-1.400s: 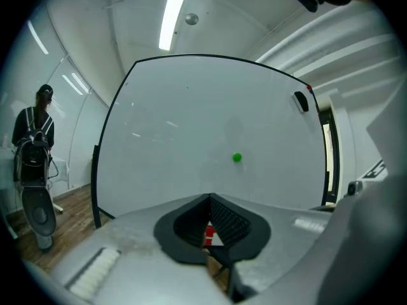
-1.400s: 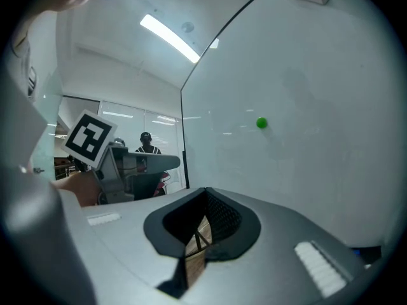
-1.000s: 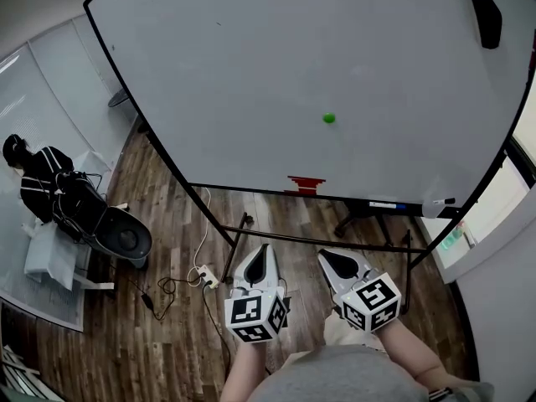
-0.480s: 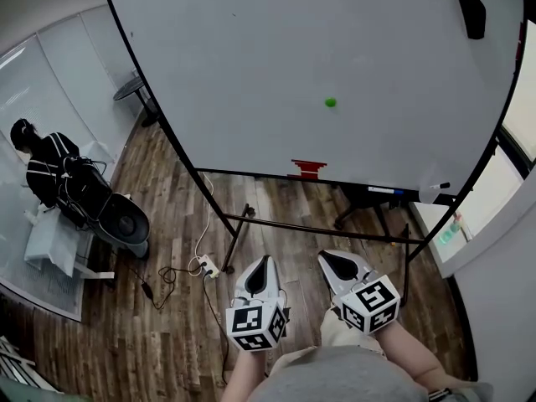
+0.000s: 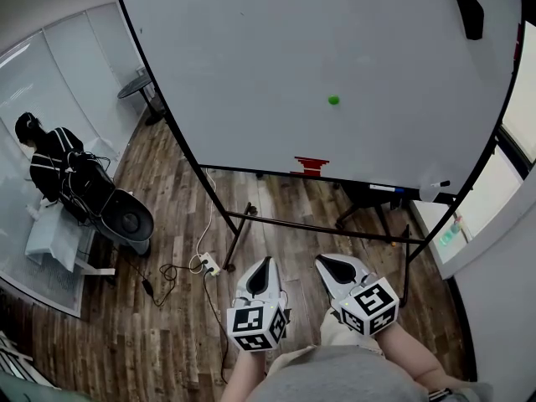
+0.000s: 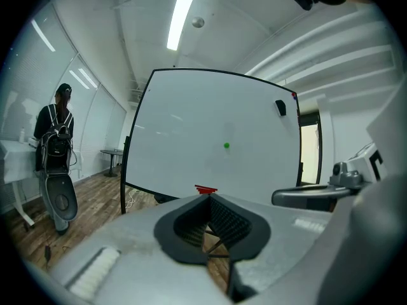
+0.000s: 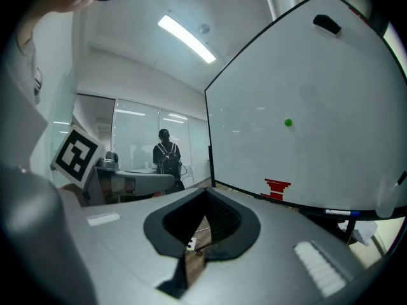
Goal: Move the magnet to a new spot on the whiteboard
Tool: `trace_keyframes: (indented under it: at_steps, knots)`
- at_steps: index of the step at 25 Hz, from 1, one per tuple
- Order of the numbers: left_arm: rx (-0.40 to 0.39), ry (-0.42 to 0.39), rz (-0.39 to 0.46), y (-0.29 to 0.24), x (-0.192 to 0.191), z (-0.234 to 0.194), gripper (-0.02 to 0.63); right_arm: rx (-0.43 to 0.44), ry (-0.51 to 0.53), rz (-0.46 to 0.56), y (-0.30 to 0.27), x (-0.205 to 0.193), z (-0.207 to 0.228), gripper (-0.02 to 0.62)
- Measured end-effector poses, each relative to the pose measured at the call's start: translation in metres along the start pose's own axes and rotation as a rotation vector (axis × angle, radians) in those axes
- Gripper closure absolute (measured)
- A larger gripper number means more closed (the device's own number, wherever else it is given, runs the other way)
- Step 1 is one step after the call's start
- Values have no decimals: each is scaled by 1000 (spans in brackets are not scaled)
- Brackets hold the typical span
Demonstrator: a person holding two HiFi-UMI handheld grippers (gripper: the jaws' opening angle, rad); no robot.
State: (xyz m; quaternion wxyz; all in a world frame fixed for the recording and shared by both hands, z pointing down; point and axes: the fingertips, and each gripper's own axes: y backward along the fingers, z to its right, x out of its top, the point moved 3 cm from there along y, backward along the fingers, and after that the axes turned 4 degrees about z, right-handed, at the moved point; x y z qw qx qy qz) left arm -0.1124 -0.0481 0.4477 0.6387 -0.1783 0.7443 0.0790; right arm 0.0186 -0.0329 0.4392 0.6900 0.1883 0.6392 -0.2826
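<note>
A small green magnet (image 5: pixel 333 100) sticks to the middle of the large whiteboard (image 5: pixel 251 74); it also shows as a green dot, the magnet (image 6: pixel 226 146) in the left gripper view and the magnet (image 7: pixel 288 123) in the right gripper view. My left gripper (image 5: pixel 262 266) and right gripper (image 5: pixel 332 263) hang side by side low in the head view, well short of the board, above the wood floor. Both are shut and hold nothing. In their own views the left gripper (image 6: pixel 208 199) and right gripper (image 7: pixel 205 194) point towards the board.
A black eraser (image 5: pixel 469 16) sits at the board's top right. A red mark (image 5: pixel 311 166) lies at its bottom edge, with a marker (image 5: pixel 439 185) on the tray. The board's stand (image 5: pixel 318 229) and a power strip (image 5: pixel 206 266) with cables lie ahead. A person with a backpack (image 5: pixel 52 162) stands left.
The view has drawn back and shifted: the whiteboard sits farther right and higher in the head view. Both grippers stay shut, side by side, a little lower in the picture.
</note>
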Motion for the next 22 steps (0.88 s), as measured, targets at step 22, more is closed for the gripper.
trace_keyframes:
  at_steps: [22]
  knots:
    - [8, -11, -12, -4, -1, 4, 601, -5, -15, 4, 0, -2, 8, 604]
